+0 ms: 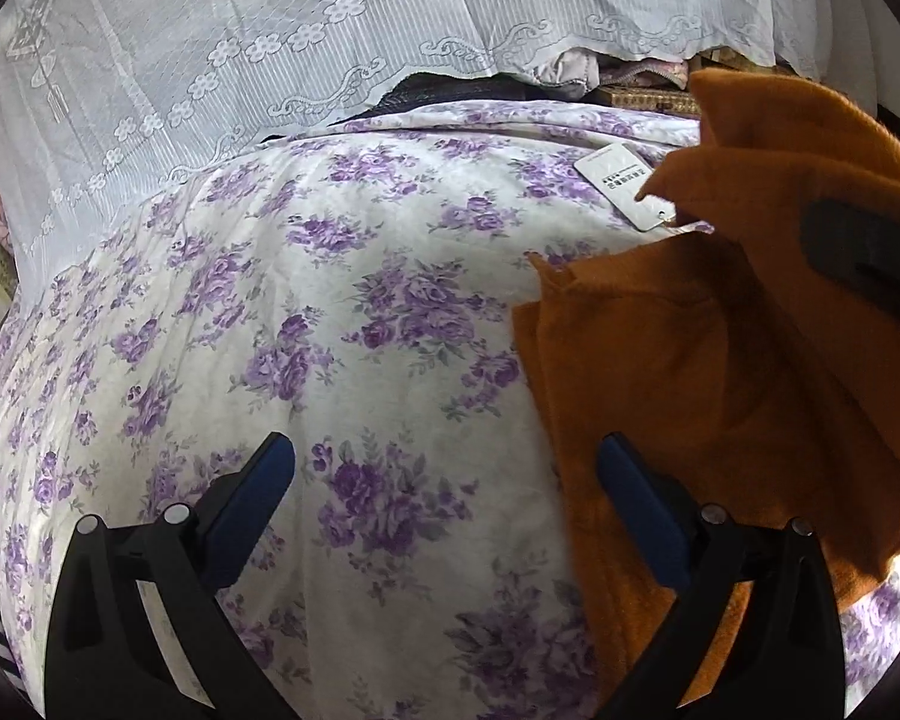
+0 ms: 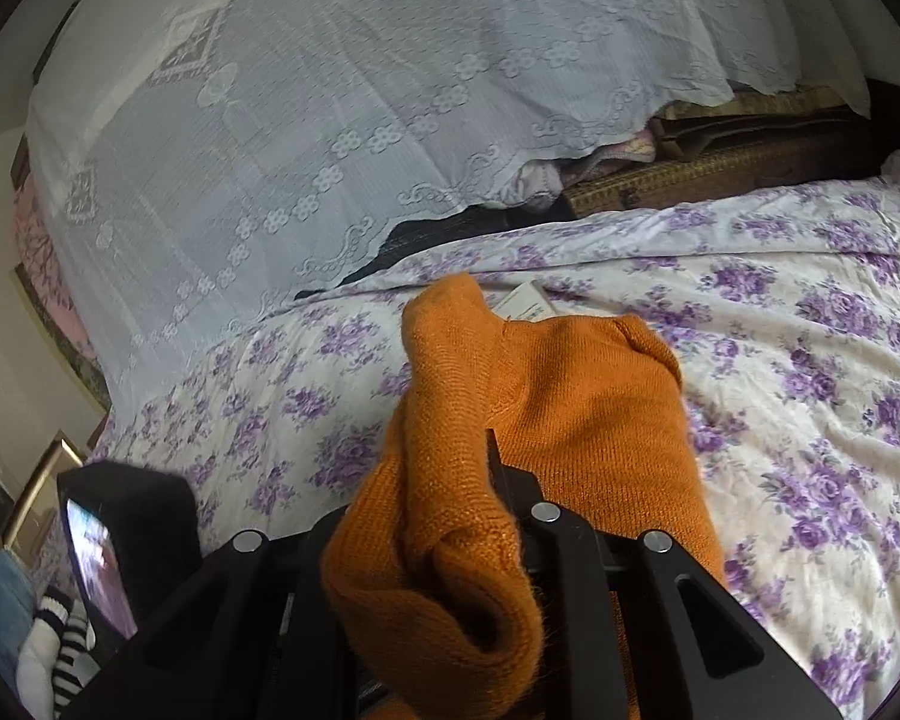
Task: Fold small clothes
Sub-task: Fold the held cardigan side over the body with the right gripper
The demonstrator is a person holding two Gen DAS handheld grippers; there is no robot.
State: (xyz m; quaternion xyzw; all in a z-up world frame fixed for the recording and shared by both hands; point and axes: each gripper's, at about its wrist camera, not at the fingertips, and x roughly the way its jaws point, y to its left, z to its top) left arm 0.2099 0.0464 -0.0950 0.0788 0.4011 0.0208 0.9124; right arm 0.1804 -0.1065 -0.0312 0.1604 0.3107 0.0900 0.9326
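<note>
Nearby: tag (image 1: 621, 183) under orange knit (image 2: 570, 396), lace cloth (image 1: 240, 48) behind.

Purple-flowered bedsheet (image 1: 354, 312) spread wide and slightly rumpled. White lace cover (image 1: 222, 42) draped along its far edge — dark cloth (image 2: 426, 234) and a woven basket (image 2: 708, 177) peeking beneath. Striped fabric (image 2: 69, 648) bunched at the near left corner.

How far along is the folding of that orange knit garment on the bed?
Nothing looks folded yet. The right gripper pinches the orange knit garment, lifted and bunched above the purple floral bedsheet. The left gripper hangs open, empty. Flattening and folding remain.
</note>
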